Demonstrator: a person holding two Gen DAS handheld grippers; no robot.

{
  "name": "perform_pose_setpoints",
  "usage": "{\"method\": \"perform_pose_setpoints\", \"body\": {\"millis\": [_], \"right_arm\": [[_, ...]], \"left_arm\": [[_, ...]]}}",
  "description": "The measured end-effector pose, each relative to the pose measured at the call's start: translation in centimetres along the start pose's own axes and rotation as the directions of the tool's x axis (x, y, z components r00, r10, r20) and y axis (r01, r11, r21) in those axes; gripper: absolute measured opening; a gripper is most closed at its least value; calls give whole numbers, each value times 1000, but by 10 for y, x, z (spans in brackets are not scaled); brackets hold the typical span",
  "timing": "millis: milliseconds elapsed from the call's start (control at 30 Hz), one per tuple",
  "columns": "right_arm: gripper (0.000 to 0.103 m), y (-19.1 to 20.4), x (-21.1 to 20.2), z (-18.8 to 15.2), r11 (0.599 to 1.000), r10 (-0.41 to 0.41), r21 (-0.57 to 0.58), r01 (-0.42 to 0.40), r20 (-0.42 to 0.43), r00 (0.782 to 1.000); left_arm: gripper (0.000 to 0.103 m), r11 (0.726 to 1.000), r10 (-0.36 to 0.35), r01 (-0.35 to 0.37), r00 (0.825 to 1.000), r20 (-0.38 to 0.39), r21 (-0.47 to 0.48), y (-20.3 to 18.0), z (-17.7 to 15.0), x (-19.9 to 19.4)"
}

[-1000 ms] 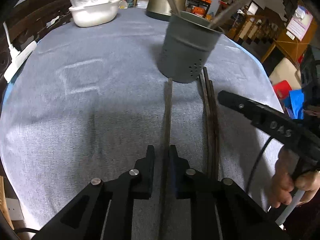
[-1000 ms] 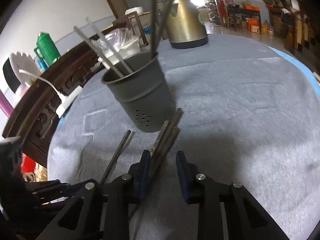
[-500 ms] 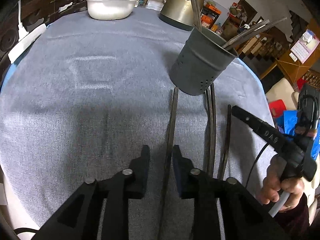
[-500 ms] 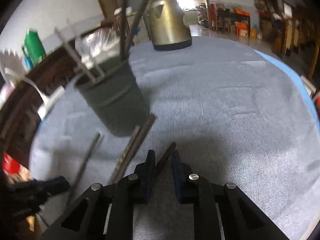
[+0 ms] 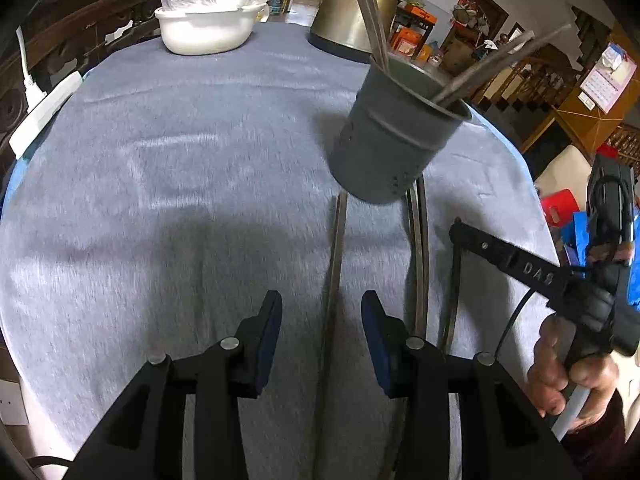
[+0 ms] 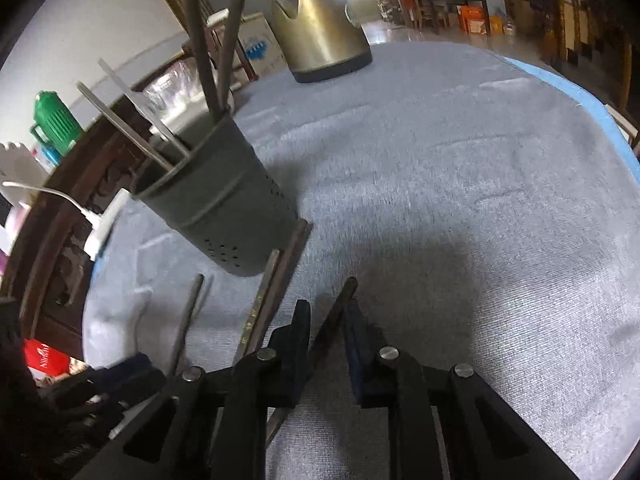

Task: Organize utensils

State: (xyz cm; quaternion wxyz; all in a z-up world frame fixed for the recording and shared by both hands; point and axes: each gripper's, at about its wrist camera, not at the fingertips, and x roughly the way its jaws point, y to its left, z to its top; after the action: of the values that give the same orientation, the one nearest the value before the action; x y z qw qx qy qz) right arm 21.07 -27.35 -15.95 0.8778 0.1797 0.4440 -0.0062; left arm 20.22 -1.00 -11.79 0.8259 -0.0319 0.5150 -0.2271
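A grey perforated utensil holder (image 5: 392,144) (image 6: 224,208) stands on the table with several chopsticks in it. One dark chopstick (image 5: 334,260) lies on the cloth between the pads of my left gripper (image 5: 322,332); its jaws are opening and do not touch it. A pair of chopsticks (image 5: 418,248) (image 6: 276,280) lies just to its right, reaching the holder's base. My right gripper (image 6: 326,320) (image 5: 460,232) is shut on another dark chopstick (image 6: 340,304), to the right of the pair.
A brass-coloured kettle (image 5: 352,12) (image 6: 320,28) and a white bowl (image 5: 208,28) with a plastic bag stand at the table's far side. A white power strip (image 5: 40,116) lies at the left edge. A hand (image 5: 568,376) holds the right gripper's handle.
My left jaws have spread apart, letting go of the chopstick, which now lies on the cloth. My right gripper has shut on one chopstick and drawn it right, away from the pair.
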Motion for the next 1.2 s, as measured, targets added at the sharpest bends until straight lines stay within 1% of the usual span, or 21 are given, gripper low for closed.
{"method": "perform_pose_setpoints", "body": {"millis": [133, 200, 300, 467, 567, 600, 667, 733, 767, 800, 933, 1067, 1100, 1133, 1200], "right_arm": [[18, 6, 10, 5, 1000, -21, -9, 21, -28, 999], [13, 8, 14, 4, 999, -23, -24, 22, -27, 999], [8, 10, 15, 3, 999, -5, -38, 4, -22, 1000], [8, 7, 2, -2, 998, 39, -55, -39, 11, 999], [8, 3, 0, -2, 997, 54, -58, -54, -2, 999], [10, 0, 0, -3, 996, 62, -55, -63, -13, 998], [10, -4, -3, -3, 997, 65, -38, -66, -29, 997], [10, -9, -3, -2, 997, 76, -14, -76, -50, 996], [10, -12, -5, -2, 997, 80, -3, -81, -60, 995], [11, -14, -6, -3, 996, 86, 3, -86, -64, 994], [12, -19, -14, -6, 996, 94, 8, -93, -77, 993], [19, -22, -19, -10, 996, 91, 2, -91, -103, 991], [19, -22, -21, -11, 996, 91, -2, -92, -111, 990], [19, -22, -23, -12, 996, 90, -8, -91, -116, 989], [19, -20, -24, -13, 997, 75, -21, -79, -141, 987]], "left_arm": [[42, 1000, -7, 7, 1000, -2, -9, 4, 15, -3], [42, 1000, -12, 12, 1000, -4, -7, 6, 23, -1], [42, 1000, -27, 27, 999, -23, 0, 5, 36, 8], [42, 999, -53, 54, 997, -58, 9, 3, 52, 24], [40, 998, -61, 62, 995, -84, 13, 1, 58, 33], [37, 997, -69, 71, 993, -92, 18, 0, 60, 36], [32, 997, -64, 67, 991, -114, 25, -1, 61, 44], [24, 998, -60, 64, 991, -122, 26, -1, 61, 48], [16, 997, -59, 63, 990, -125, 32, -1, 61, 49], [14, 998, -55, 60, 990, -128, 34, 0, 60, 51], [13, 997, -68, 71, 990, -125, 18, 7, 60, 48], [13, 997, -78, 79, 985, -151, 1, 17, 64, 46], [14, 997, -76, 78, 985, -156, 5, 19, 66, 45], [15, 997, -68, 72, 985, -158, 15, 18, 67, 44], [22, 997, -60, 65, 984, -165, 28, 21, 69, 42]]}}
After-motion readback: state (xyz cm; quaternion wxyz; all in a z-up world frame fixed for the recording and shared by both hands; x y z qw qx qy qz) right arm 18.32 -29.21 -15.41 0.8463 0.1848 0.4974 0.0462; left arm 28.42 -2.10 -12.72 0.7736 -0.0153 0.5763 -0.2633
